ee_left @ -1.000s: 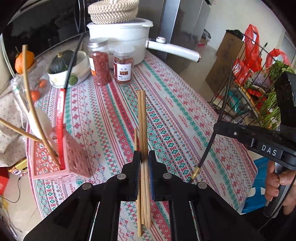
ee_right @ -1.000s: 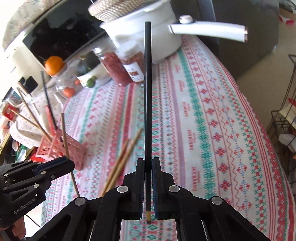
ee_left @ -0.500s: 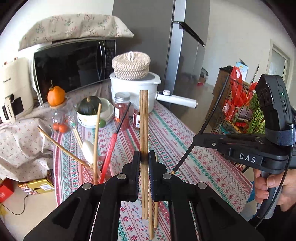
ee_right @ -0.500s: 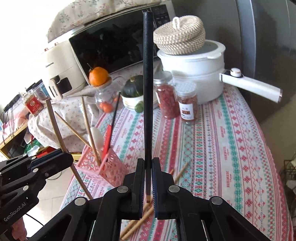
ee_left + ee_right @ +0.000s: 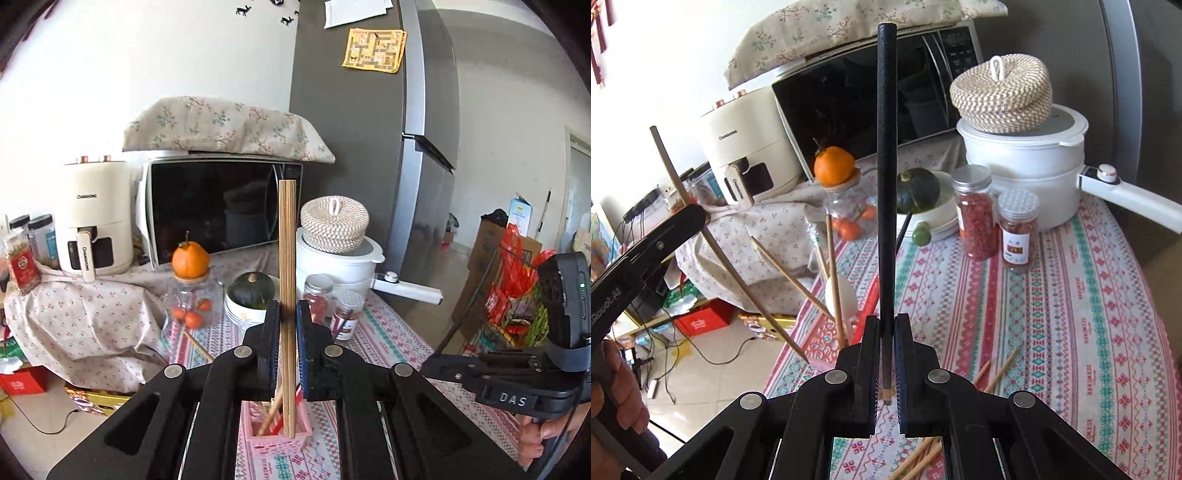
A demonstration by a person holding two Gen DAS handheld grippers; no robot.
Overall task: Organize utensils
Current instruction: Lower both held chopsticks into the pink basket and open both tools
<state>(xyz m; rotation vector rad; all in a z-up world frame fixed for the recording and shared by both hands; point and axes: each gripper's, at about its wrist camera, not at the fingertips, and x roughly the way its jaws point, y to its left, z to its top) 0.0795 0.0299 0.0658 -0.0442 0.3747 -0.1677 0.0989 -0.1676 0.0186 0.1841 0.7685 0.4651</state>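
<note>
Your left gripper pinches wooden chopsticks upright over the pink basket at lower centre. Your right gripper clamps a black chopstick above the patterned tablecloth; a microwave fills the upper centre.

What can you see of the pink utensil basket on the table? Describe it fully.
The pink basket is a small rectangular plastic holder with latticed, perforated walls, standing upright on the patterned tablecloth. Wooden chopsticks, a red-handled utensil and a white spoon lean inside it. The left tongs hold a bamboo chopstick pair upright, its lower ends inside the basket.
</note>
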